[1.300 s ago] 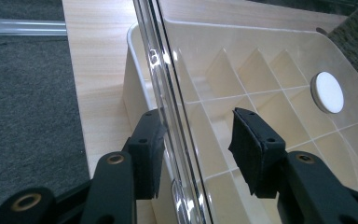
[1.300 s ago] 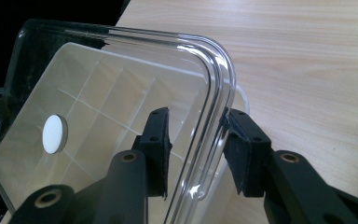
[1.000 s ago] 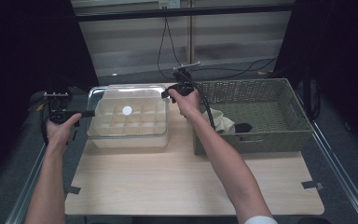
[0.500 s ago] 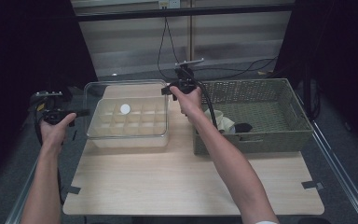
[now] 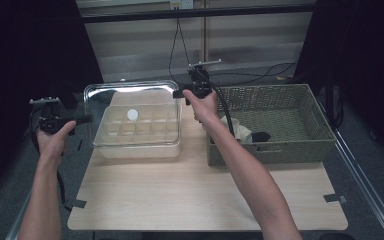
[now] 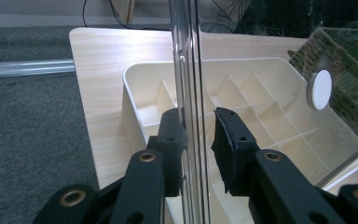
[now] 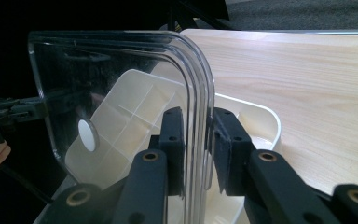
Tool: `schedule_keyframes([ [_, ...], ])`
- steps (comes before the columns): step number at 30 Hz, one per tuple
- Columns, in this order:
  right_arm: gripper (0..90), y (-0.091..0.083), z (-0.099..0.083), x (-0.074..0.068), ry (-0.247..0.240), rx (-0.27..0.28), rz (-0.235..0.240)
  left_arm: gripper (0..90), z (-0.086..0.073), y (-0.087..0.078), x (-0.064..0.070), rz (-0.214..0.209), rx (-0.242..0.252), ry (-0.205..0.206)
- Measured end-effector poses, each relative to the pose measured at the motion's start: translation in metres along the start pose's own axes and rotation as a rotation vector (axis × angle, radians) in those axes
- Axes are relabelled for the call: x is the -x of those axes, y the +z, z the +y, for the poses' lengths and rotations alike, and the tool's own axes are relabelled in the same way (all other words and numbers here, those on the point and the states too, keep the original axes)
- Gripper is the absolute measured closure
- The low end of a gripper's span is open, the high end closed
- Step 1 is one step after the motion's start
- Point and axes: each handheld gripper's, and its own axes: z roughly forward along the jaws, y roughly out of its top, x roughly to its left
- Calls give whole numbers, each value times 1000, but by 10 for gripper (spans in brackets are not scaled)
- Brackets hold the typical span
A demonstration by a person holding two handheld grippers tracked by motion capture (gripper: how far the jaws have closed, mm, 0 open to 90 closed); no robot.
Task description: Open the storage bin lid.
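Clear lid (image 5: 130,102) is held raised above the cream compartment tray (image 5: 139,134), tilted with its far edge higher. A white round knob (image 5: 132,115) sits at the lid's centre. The tray rests on the bench (image 5: 205,200) at the far left corner, its grid of compartments visible through the lid.

Left tongs (image 6: 198,140) straddle the lid's left rim; one pad touches, and a small gap shows at the other, so a firm grip cannot be confirmed. Right tongs (image 7: 198,140) are clamped on the lid's right rim near its rounded far corner, both pads against the plastic.

A woven basket (image 5: 280,150) stands just beside the tray along the far right of the bench, holding a pale item (image 5: 237,131) and a dark item (image 5: 261,136).
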Motion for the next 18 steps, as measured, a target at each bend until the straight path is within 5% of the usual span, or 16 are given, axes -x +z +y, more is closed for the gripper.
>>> schedule_keyframes([
  [18, 755, -15, 1, -12, -20, 34, 30, 741, 0, -8, 6, 12, 6, 17],
])
